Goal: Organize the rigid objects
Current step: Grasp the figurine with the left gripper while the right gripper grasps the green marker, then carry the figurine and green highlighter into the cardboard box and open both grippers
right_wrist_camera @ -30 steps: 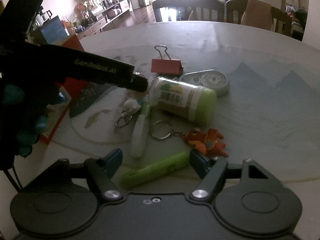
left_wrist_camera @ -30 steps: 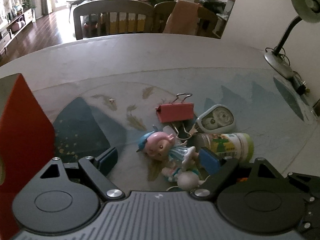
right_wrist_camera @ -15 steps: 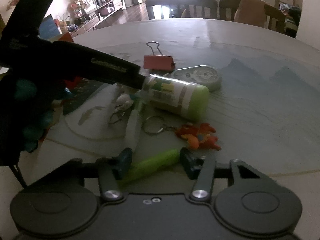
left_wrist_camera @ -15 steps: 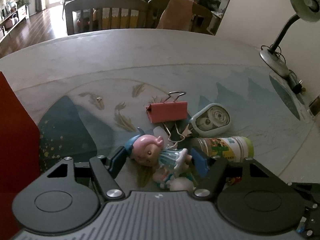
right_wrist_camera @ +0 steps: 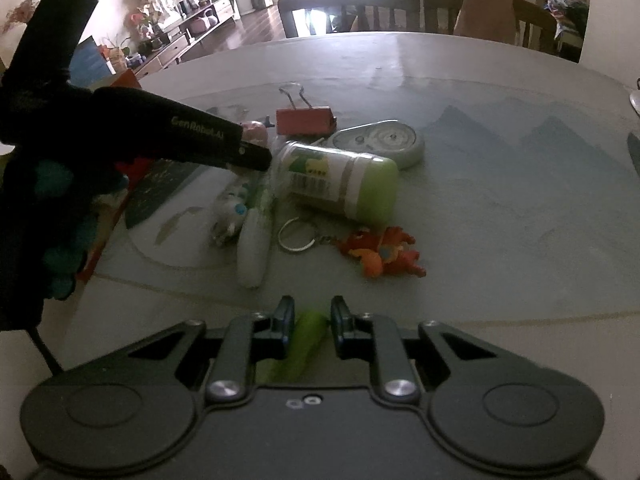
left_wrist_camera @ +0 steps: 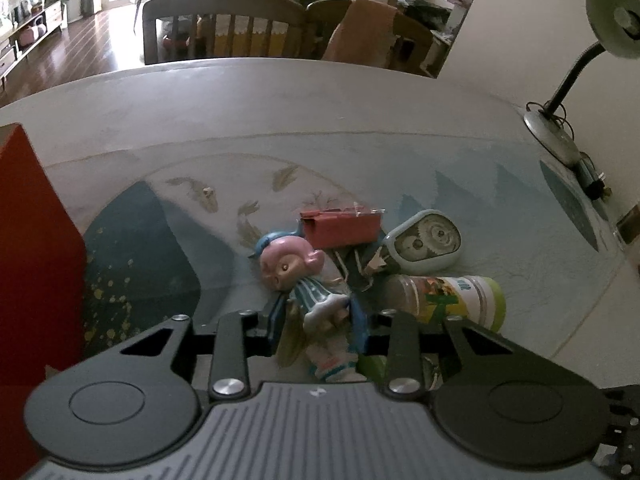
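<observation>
My left gripper [left_wrist_camera: 318, 316] is shut on a pink-headed doll [left_wrist_camera: 304, 280] in a striped dress, at the pile in the middle of the table. My right gripper [right_wrist_camera: 311, 322] is shut on a green marker [right_wrist_camera: 306, 340] near the table's front edge. The left gripper also shows in the right wrist view [right_wrist_camera: 252, 156] as a dark arm over the pile. In the pile lie a red binder clip [left_wrist_camera: 340, 226], a correction tape dispenser [left_wrist_camera: 424, 244], a green-capped bottle [right_wrist_camera: 340, 182] on its side, a white tube [right_wrist_camera: 254, 248] and an orange keyring figure [right_wrist_camera: 380, 256].
A red box [left_wrist_camera: 32, 260] stands at the left of the table. A desk lamp [left_wrist_camera: 560, 120] stands at the far right edge. Chairs [left_wrist_camera: 224, 28] stand behind the round table [left_wrist_camera: 240, 120].
Both grippers have closed: the left one on the doll, the right one on the green marker. The doll has turned upright between the left fingers.
</observation>
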`<action>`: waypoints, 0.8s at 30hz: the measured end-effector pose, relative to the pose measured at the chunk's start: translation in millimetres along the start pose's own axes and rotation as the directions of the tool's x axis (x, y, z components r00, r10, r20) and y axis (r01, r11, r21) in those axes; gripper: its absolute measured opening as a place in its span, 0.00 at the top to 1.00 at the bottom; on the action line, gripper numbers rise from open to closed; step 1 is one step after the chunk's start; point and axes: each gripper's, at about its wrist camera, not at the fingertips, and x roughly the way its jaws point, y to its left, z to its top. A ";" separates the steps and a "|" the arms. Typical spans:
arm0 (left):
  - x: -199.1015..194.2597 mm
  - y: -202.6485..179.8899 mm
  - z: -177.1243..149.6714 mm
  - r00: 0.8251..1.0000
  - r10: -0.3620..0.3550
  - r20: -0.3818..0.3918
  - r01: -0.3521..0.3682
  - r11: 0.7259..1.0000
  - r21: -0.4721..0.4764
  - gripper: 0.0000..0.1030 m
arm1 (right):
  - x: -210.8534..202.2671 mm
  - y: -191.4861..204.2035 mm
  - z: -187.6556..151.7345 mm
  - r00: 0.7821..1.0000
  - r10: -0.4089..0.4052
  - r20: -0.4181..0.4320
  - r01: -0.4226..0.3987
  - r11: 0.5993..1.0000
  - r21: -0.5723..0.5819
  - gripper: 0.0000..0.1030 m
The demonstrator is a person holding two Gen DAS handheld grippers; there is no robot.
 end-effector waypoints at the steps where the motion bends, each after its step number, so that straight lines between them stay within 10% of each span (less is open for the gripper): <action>1: -1.0 1.3 -0.7 1.000 -0.001 0.000 0.001 1.000 -0.006 0.67 | -0.7 0.3 -1.2 1.000 0.000 -0.001 0.000 1.000 -0.001 0.82; 24: -63.0 8.6 -21.8 0.998 -0.052 0.024 0.054 0.993 -0.102 0.68 | -43.1 -3.8 -3.6 0.997 0.055 0.057 -0.060 0.996 0.073 0.84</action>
